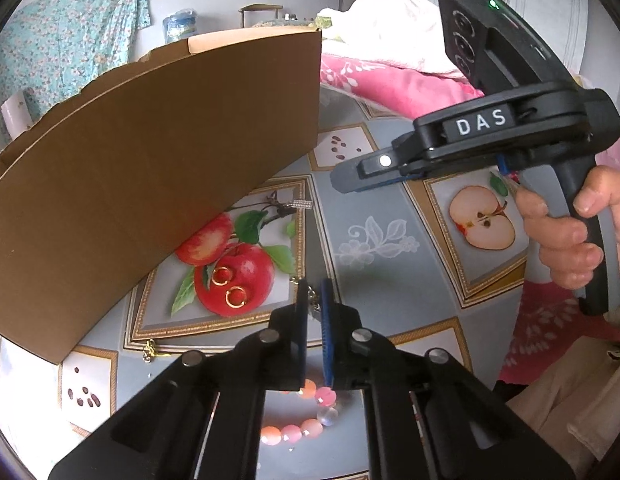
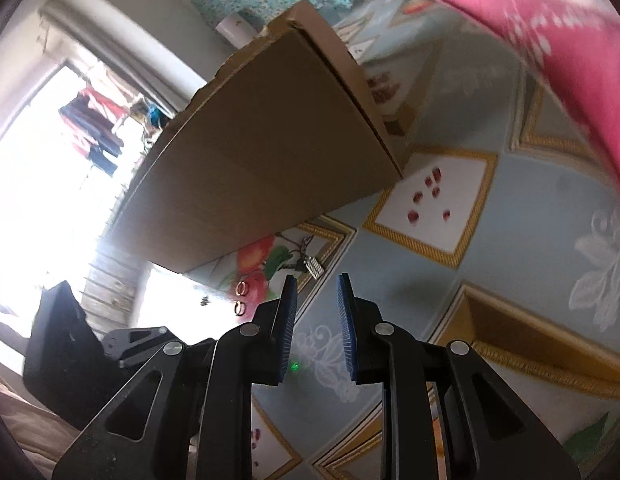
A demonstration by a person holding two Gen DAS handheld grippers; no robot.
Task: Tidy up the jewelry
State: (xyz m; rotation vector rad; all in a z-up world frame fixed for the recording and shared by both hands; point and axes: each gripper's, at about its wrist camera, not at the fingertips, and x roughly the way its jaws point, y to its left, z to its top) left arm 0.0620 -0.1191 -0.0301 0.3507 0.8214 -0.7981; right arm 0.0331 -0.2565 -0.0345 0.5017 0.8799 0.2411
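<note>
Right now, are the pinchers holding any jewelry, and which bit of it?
The left gripper is shut on a thin silver chain, pinching one short stretch between its fingertips. The right gripper holds nothing; its jaws stand apart over the tablecloth.

2 gold hoop earrings (image 1: 229, 287), 1 pink bead bracelet (image 1: 305, 420), 1 cardboard box (image 1: 149, 168), 2 grippers (image 1: 314, 308)
</note>
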